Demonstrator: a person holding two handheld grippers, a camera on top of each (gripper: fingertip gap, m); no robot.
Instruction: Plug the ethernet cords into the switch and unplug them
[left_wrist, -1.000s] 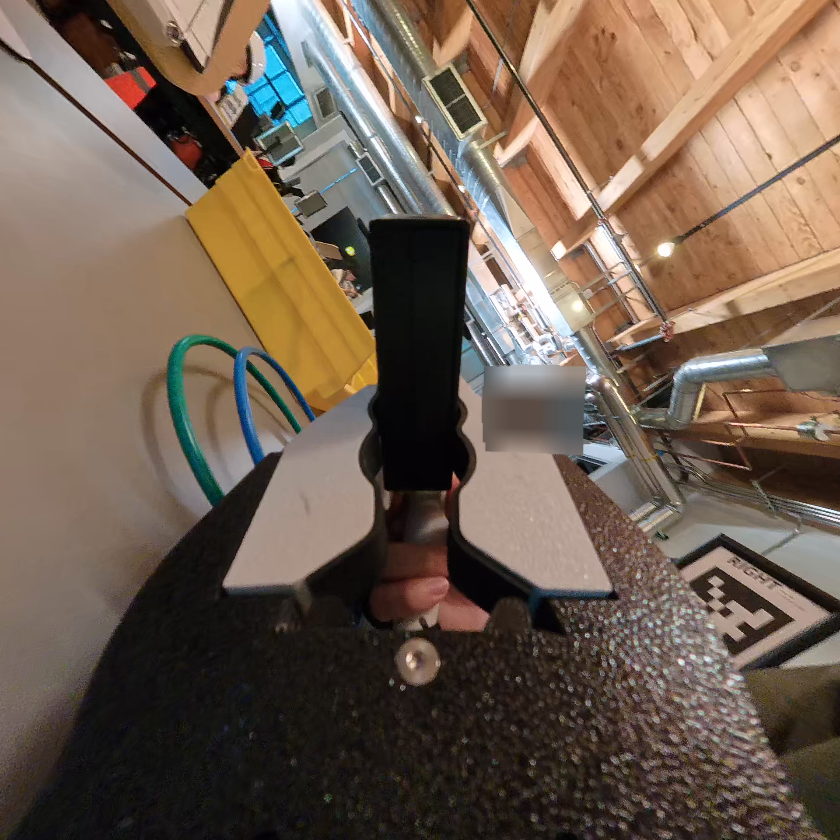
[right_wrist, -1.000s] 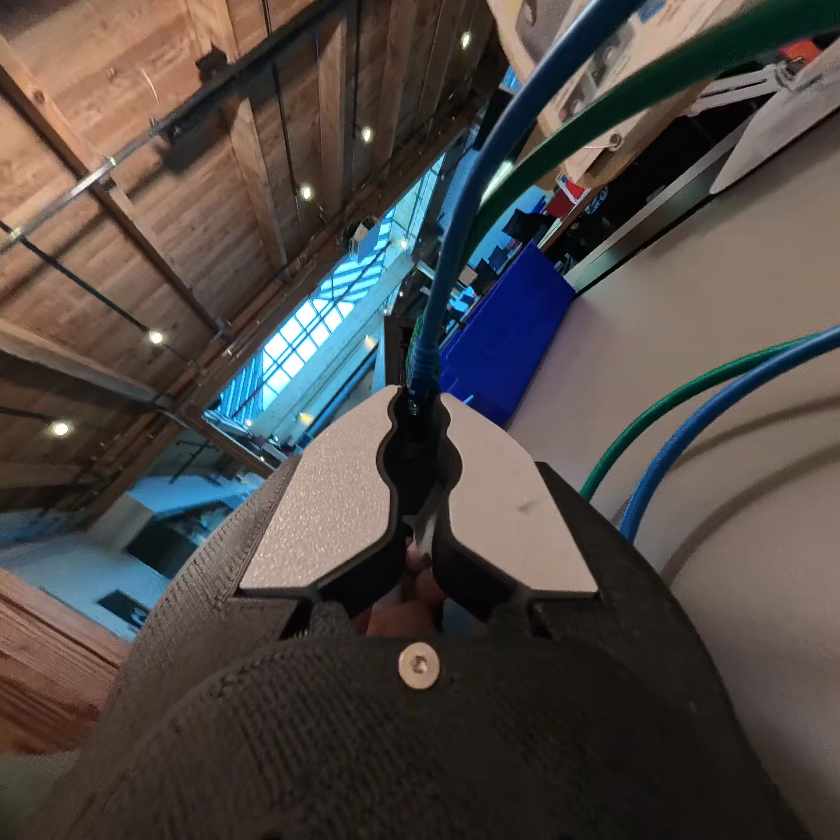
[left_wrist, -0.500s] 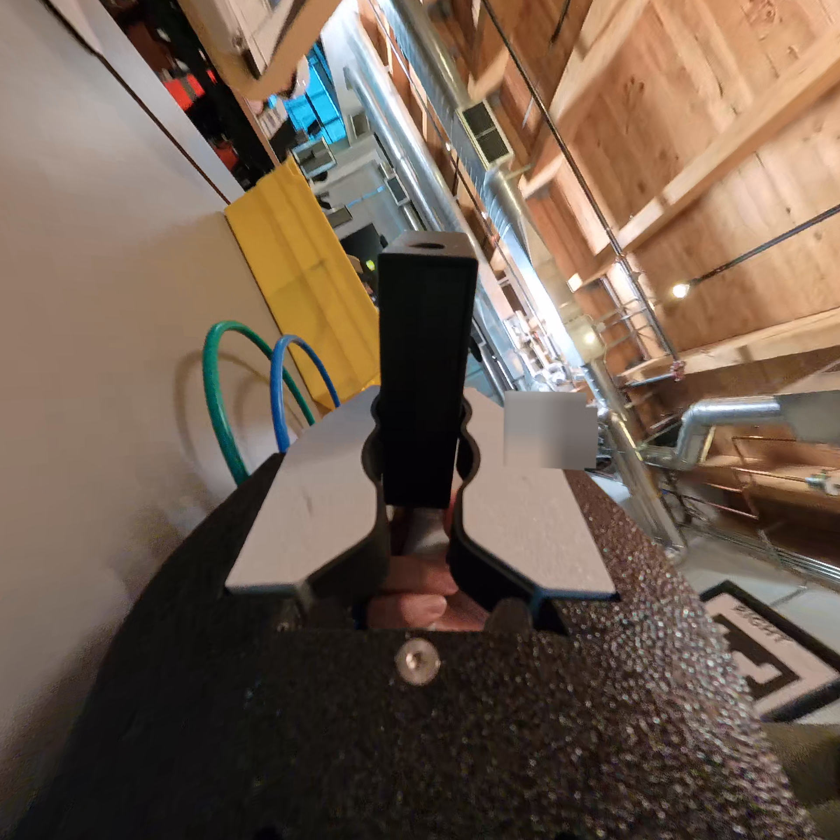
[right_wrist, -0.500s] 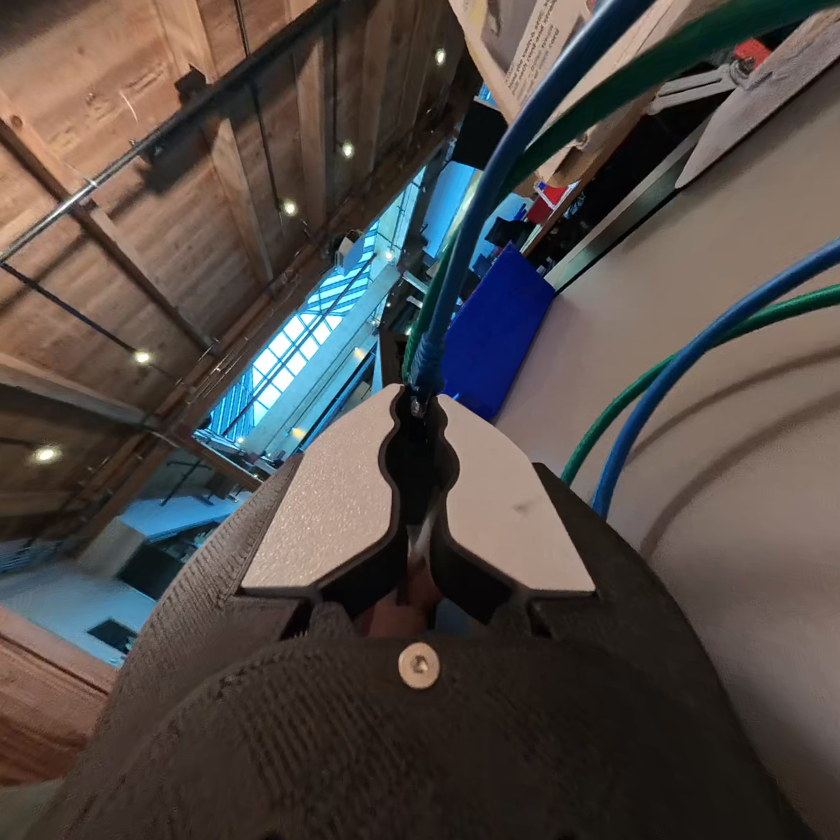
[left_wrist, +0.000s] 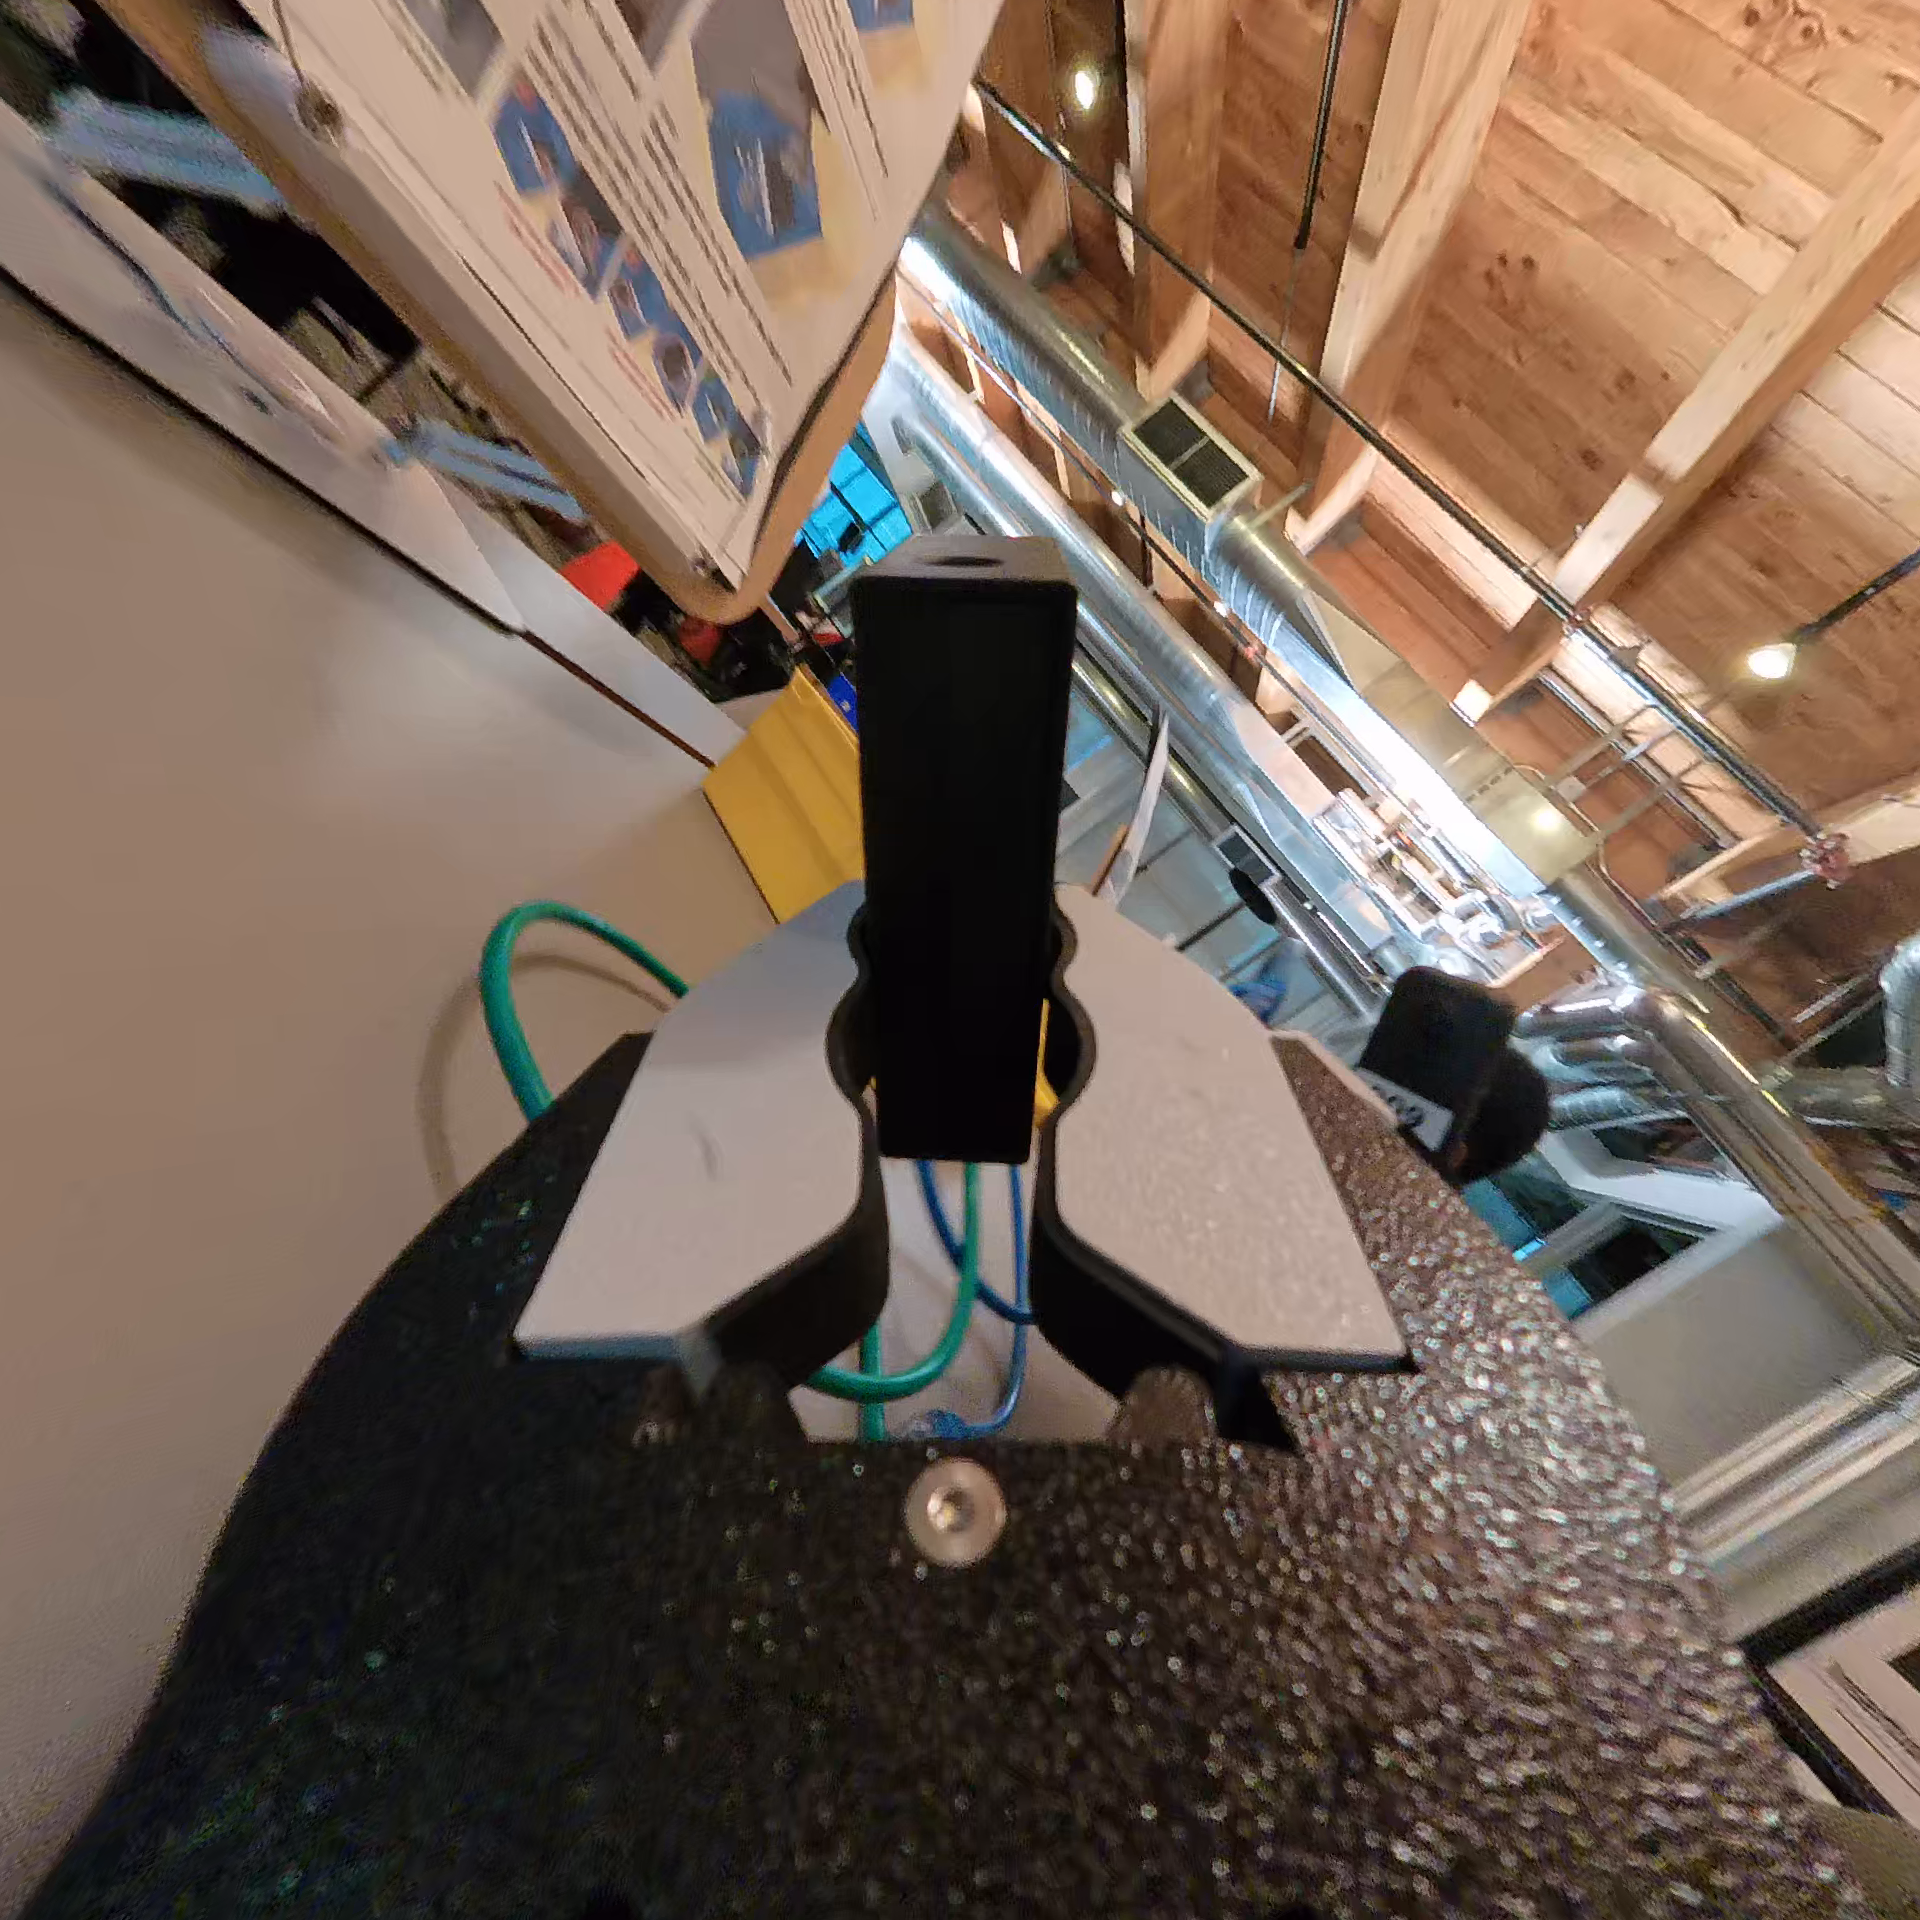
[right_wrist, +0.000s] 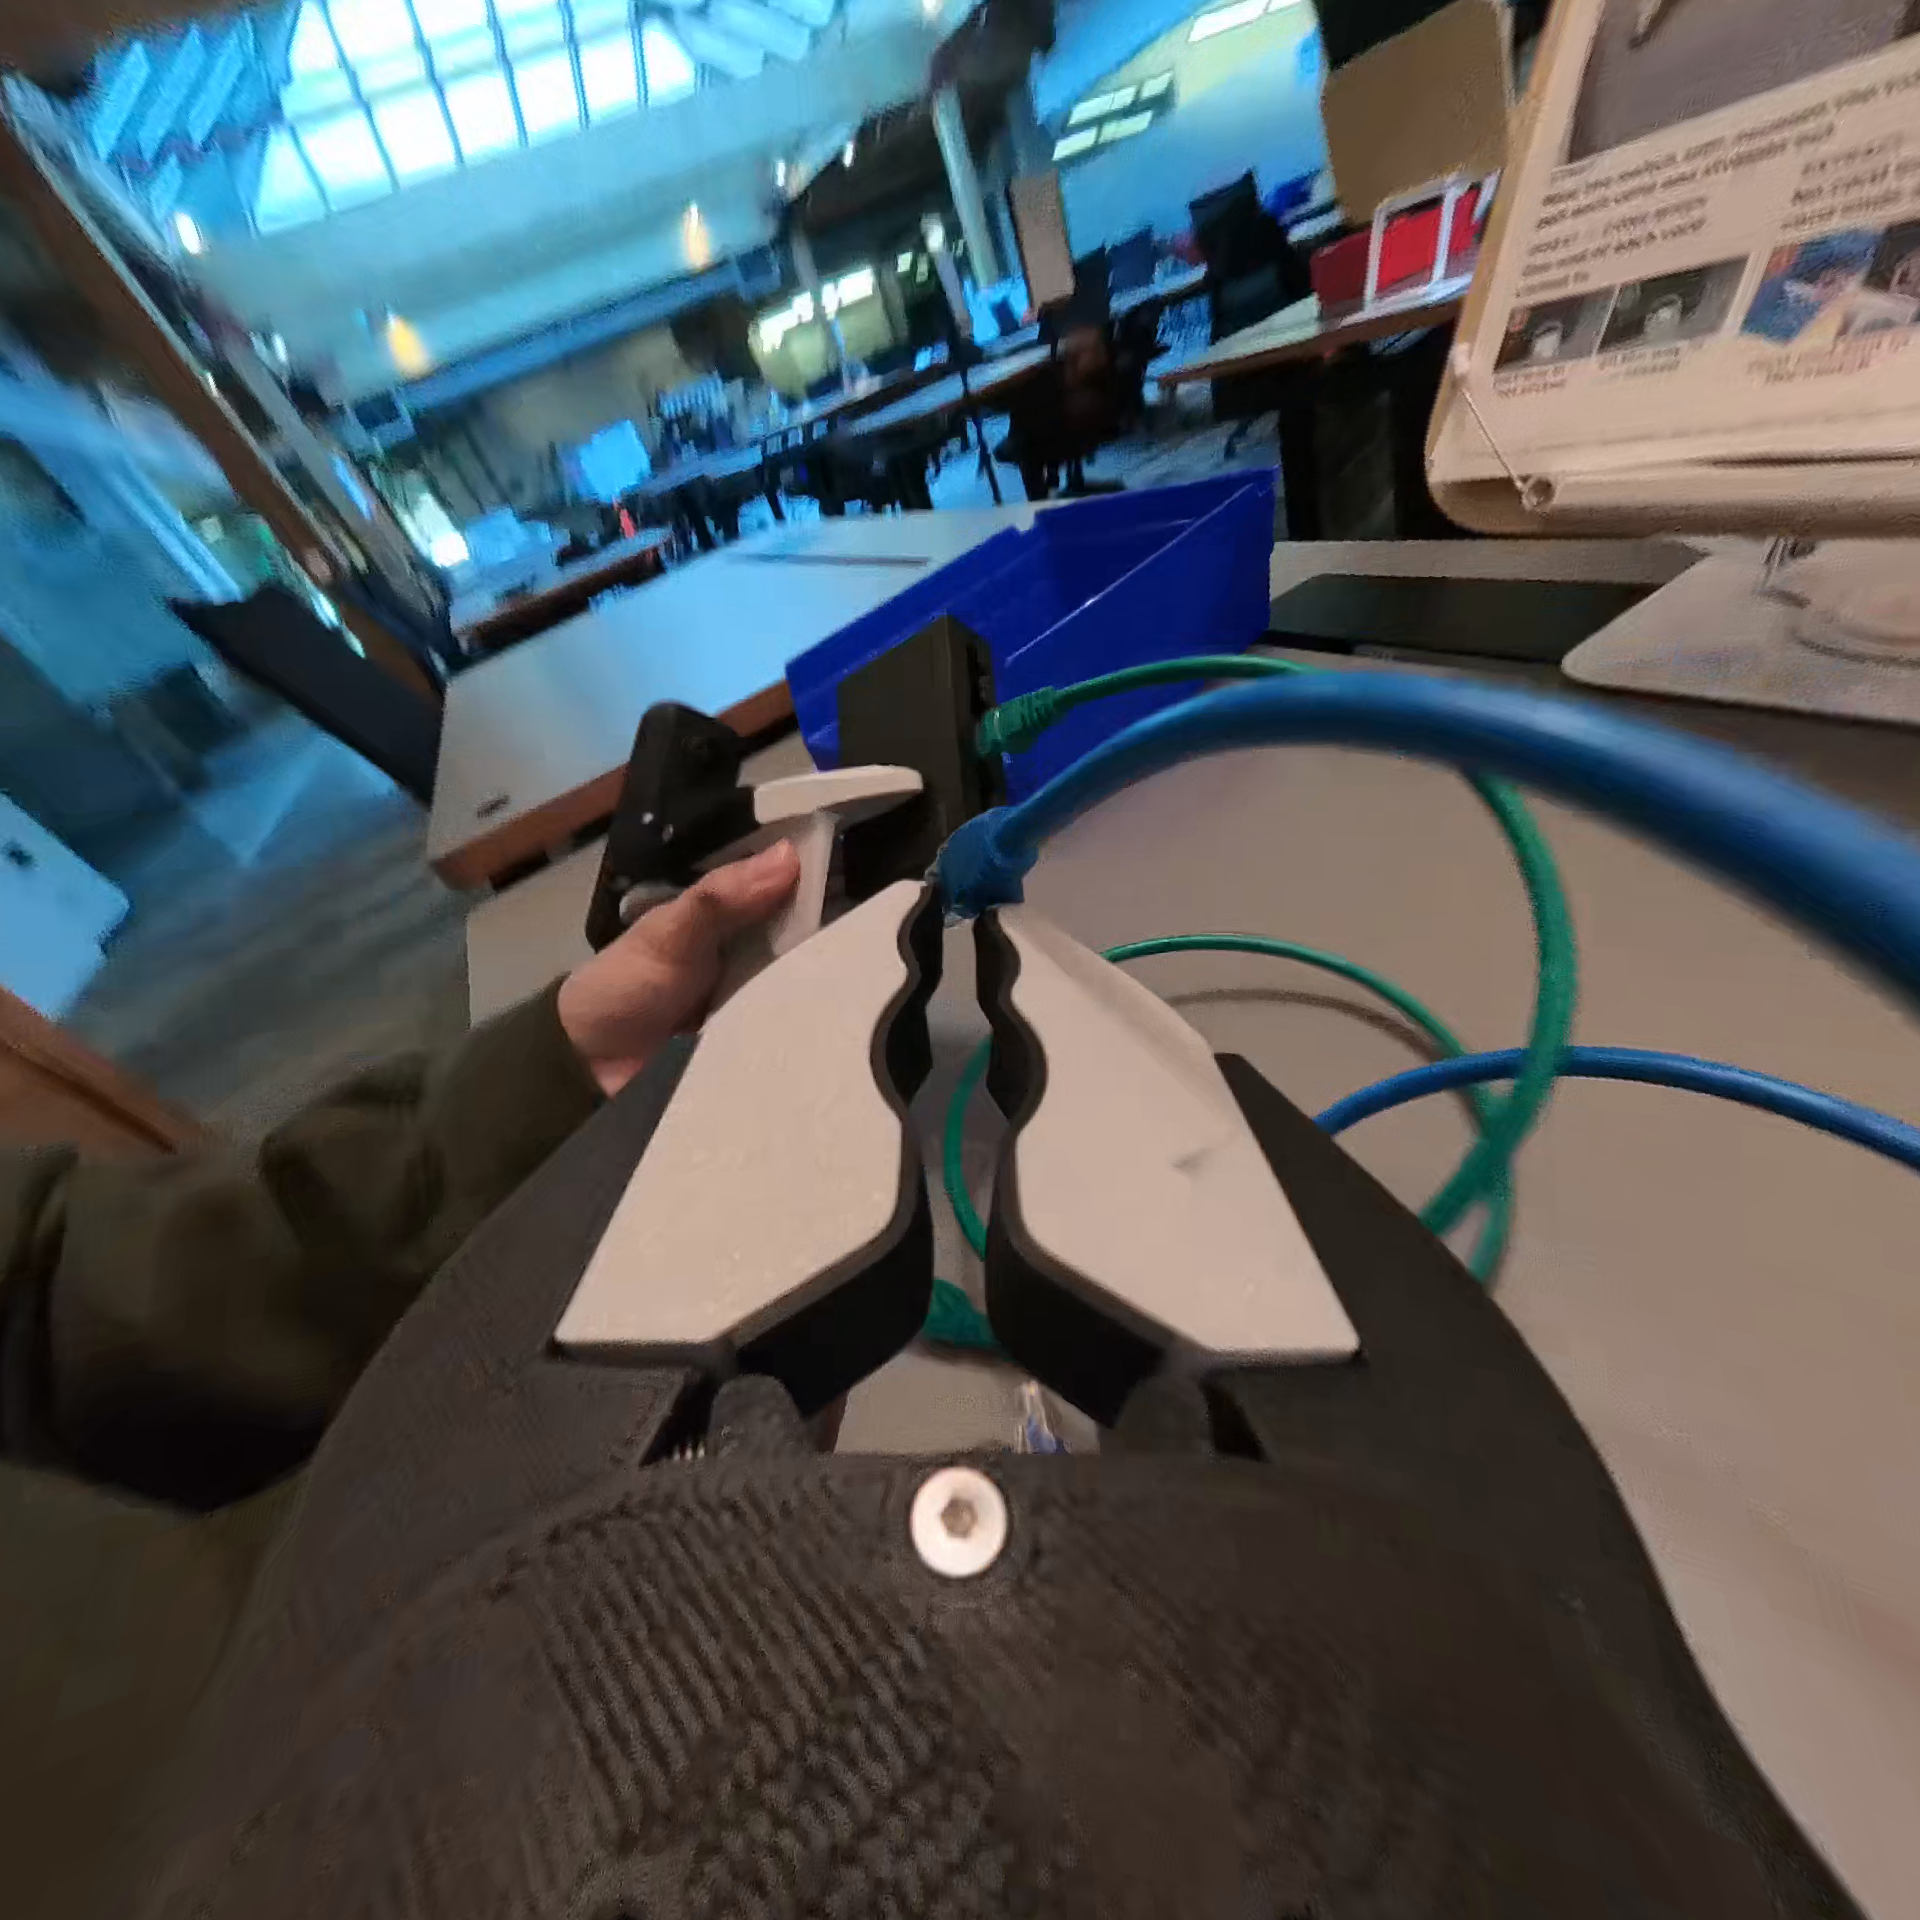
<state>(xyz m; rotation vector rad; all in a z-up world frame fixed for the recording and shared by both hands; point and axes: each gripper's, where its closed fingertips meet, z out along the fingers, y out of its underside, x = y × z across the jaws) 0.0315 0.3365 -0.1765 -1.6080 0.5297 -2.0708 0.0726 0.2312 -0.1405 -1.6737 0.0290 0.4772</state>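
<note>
Mostly hidden switch (left_wrist: 961, 873) ports.

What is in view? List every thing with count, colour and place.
switch: one, black, clamped in the left gripper
green cord: one, green, looped on the table, its plug in the switch
blue cord: one, blue, arching over the table, its plug at the right gripper's tips
blue bin: one, blue, behind the switch
yellow bin: one, yellow, at the table's far edge
board: one, tan with printed sheets, on a white stand
table: one, light grey
left gripper: grey fingers, shut on the switch
right gripper: grey fingers, pinching the blue plug
hand: one, on the left gripper
</note>
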